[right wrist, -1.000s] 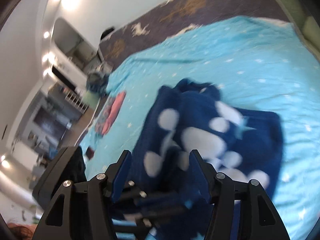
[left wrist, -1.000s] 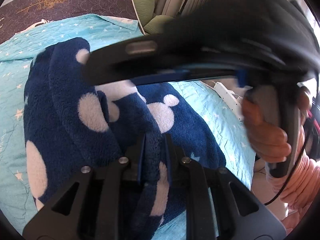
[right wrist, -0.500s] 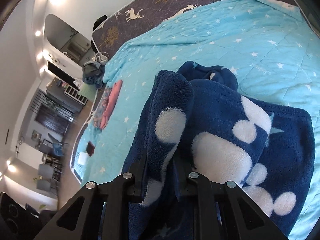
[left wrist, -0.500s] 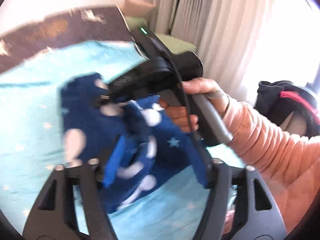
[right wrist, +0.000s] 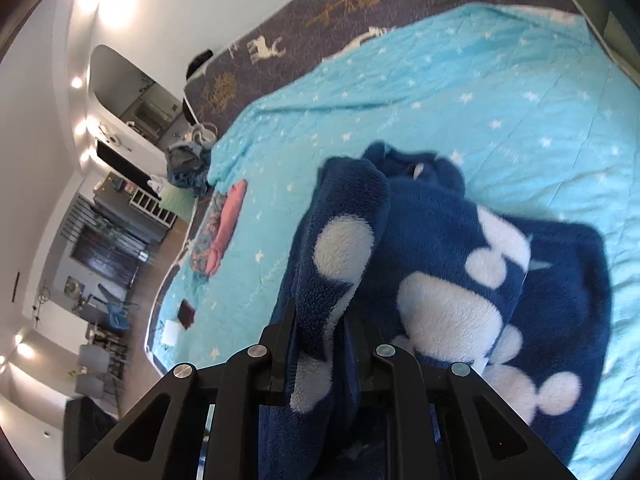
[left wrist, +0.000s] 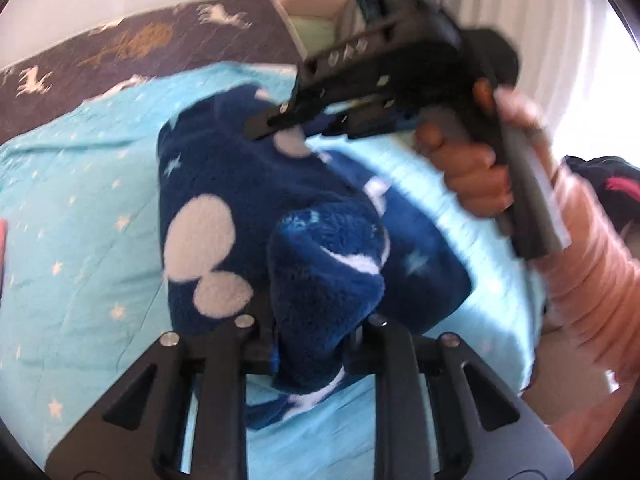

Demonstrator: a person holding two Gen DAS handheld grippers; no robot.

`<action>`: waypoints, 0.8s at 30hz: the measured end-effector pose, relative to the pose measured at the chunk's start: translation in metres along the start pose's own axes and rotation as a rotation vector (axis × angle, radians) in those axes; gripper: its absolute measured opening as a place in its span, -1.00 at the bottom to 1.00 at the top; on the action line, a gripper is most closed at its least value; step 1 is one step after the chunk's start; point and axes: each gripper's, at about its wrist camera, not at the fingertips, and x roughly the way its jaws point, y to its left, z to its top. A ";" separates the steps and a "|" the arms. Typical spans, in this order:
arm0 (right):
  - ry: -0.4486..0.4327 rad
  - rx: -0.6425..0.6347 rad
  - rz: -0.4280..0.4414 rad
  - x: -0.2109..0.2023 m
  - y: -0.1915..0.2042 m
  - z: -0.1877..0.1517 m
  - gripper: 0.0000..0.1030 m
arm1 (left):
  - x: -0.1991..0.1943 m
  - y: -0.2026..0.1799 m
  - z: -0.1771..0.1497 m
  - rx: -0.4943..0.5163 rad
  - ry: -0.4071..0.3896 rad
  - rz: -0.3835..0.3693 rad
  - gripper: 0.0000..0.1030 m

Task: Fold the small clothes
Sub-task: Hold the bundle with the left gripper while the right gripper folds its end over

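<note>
my left gripper (left wrist: 316,344) is closing, its jaws already pinching a thick fold of the navy fleece garment (left wrist: 224,184). my right gripper (right wrist: 322,350) is clamped on another bunched fold of the same garment (right wrist: 460,280), near its left edge in that view. in the left view the right gripper (left wrist: 264,126) appears from outside, blurred, its tips at the far part of the fleece, carried by a hand (left wrist: 476,176) in a ribbed pink sleeve (left wrist: 592,280). the garment, navy with white mouse-head patches and small stars, lies rumpled on the turquoise star-print bedspread (right wrist: 440,92). a pink folded item (right wrist: 228,224) lies well apart near the bed's edge; a dark deer-print cover (right wrist: 320,28) lies beyond.
</note>
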 end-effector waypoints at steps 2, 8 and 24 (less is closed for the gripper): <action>-0.041 0.000 0.011 -0.020 -0.002 0.004 -0.64 | -0.007 -0.018 0.010 0.050 -0.033 -0.028 -0.57; -0.108 0.012 -0.104 -0.068 -0.028 -0.008 -0.38 | 0.021 -0.059 0.009 0.141 0.013 -0.044 -0.57; 0.112 0.224 0.168 -0.025 -0.091 -0.043 0.64 | 0.034 -0.061 0.006 0.169 0.043 -0.038 -0.57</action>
